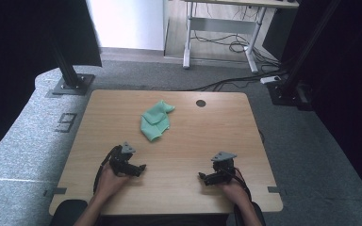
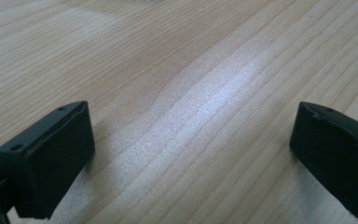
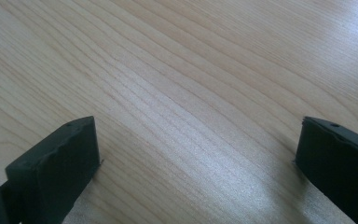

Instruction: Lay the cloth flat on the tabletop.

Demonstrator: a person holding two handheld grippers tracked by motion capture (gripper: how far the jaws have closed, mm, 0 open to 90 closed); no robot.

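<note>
nearest us, our left gripper (image 1: 141,167) and right gripper (image 1: 201,176) rest low on the pale wooden table (image 1: 207,136), both with jaws spread wide and nothing between them. the crumpled mint-green cloth (image 1: 156,121) lies well apart from them, toward the far middle of the table. we judge the work unstarted: reaching and grasping the cloth remain.

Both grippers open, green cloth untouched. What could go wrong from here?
1. The green cloth lies crumpled and folded over itself; a pinch may catch several layers, or only a loose flap.
2. Left gripper and right gripper sit well short of the cloth, so both must reach toward mid-table and might crowd each other there.
</note>
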